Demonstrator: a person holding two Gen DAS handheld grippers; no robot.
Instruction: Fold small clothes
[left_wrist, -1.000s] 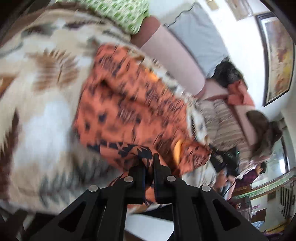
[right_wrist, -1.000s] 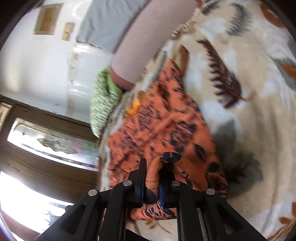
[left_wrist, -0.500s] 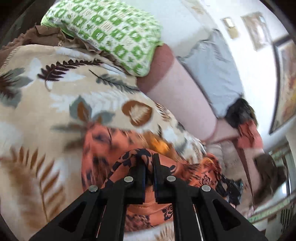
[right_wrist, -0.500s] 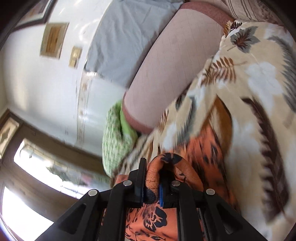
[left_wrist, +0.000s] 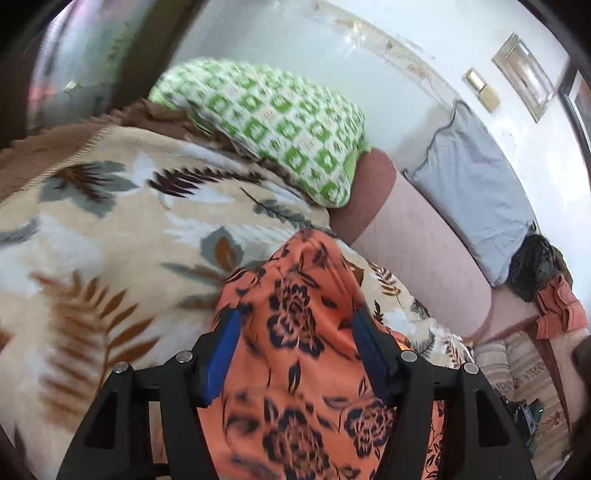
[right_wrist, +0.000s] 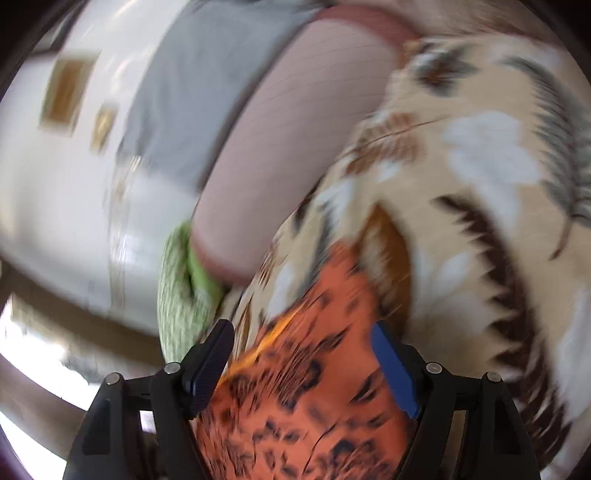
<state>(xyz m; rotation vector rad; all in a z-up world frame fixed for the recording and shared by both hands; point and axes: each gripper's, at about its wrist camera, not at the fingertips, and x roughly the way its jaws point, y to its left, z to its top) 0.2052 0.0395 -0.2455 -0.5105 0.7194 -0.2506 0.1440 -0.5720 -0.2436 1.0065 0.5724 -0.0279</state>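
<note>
An orange garment with a dark floral print (left_wrist: 306, 332) lies on a beige leaf-patterned blanket (left_wrist: 110, 236). My left gripper (left_wrist: 295, 332) is open, its blue-padded fingers (left_wrist: 221, 350) spread on either side of the cloth. The garment also shows in the right wrist view (right_wrist: 306, 387), blurred. My right gripper (right_wrist: 303, 350) is open too, with the cloth lying between its spread fingers (right_wrist: 391, 369).
A green and white patterned pillow (left_wrist: 277, 122) lies at the blanket's far edge. A pink bolster (left_wrist: 424, 251) and a grey cushion (left_wrist: 476, 199) run along the white wall. Dark and rust-coloured clothes (left_wrist: 546, 280) are piled at the far right.
Both grippers were shut on folds of the orange garment and carried it away from me over the blanket. Now both have opened and the cloth lies loose between their fingers.
</note>
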